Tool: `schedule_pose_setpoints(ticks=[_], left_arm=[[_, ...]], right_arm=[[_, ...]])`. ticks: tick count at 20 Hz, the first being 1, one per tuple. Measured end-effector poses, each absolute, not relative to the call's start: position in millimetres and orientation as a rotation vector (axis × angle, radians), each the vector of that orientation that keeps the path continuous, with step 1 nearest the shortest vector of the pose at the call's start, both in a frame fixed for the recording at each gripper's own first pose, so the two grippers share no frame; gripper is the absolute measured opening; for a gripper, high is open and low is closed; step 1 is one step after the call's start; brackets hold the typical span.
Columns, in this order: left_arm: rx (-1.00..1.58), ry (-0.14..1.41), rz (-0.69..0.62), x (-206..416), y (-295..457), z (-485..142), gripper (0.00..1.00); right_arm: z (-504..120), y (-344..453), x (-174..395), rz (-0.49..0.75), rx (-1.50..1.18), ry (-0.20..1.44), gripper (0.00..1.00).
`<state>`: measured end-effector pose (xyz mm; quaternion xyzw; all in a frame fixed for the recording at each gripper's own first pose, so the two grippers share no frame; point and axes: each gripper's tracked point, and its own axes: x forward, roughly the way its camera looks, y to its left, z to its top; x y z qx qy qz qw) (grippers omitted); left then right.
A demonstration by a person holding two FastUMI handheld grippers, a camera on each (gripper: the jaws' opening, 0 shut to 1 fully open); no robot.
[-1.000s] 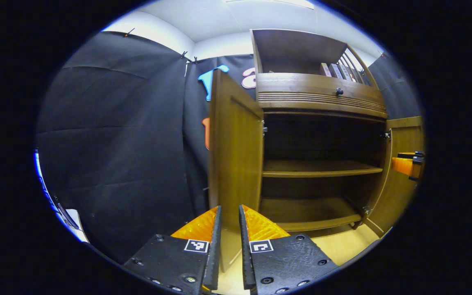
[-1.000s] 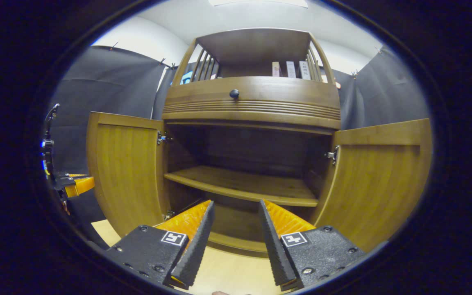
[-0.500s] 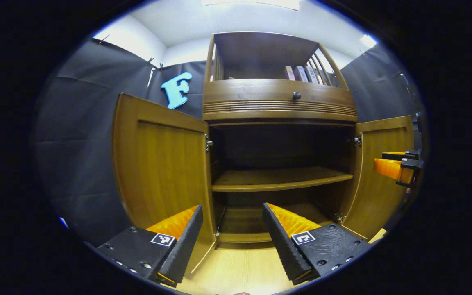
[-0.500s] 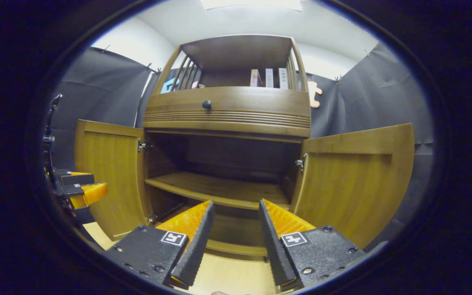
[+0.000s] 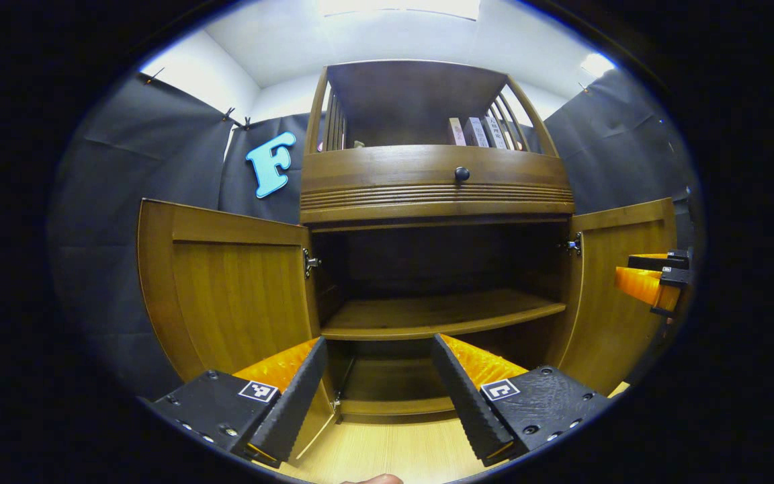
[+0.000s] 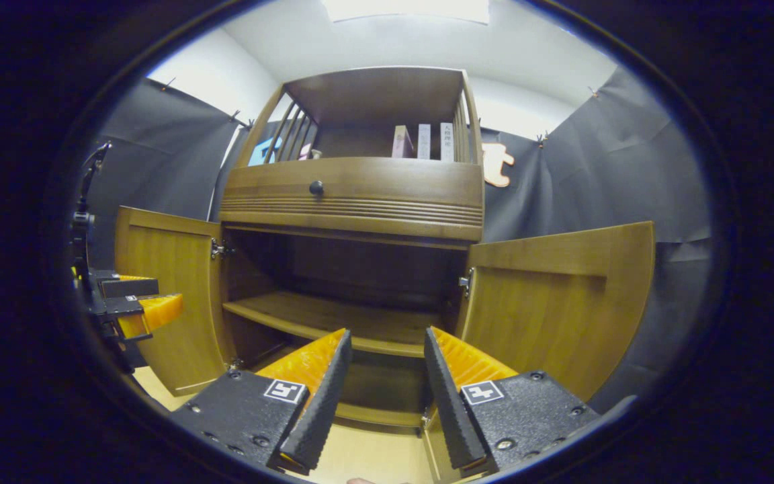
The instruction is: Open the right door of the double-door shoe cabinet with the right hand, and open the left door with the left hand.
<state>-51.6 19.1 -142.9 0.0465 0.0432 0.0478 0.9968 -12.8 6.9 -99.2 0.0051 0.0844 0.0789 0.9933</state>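
The wooden shoe cabinet (image 5: 435,185) stands ahead with both lower doors swung wide. Its left door (image 5: 232,296) and right door (image 5: 619,296) frame a dark inside with a bare shelf (image 5: 441,314). My left gripper (image 5: 379,386) is open and holds nothing, a short way in front of the cabinet. In the right gripper view the left door (image 6: 165,296), right door (image 6: 562,302) and shelf (image 6: 333,319) show too. There my right gripper (image 6: 381,383) is open with nothing between its fingers. Each gripper appears at the edge of the other's view, the right gripper (image 5: 652,282) and the left gripper (image 6: 135,309).
A closed drawer with a black knob (image 5: 461,174) sits above the doors. An open top shelf holds a few books (image 6: 424,141). Pale wooden floor (image 5: 387,454) lies in front of the cabinet, and black cloth walls stand on both sides.
My left gripper let go of the left door's edge, opened its fingers and drew back to face the cabinet. The right gripper drifted a little right and back, staying open.
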Motion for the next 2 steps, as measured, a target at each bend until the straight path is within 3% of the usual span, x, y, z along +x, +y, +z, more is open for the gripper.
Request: schedule_pose_setpoints(ticks=[2], left_arm=[[0.104, 0.083, 0.088, -48.0, 14.9, -139.7, 0.85]], right_arm=[[-100.2, 3.5, -11.4, 0.155, 0.014, 0.173, 0.75]])
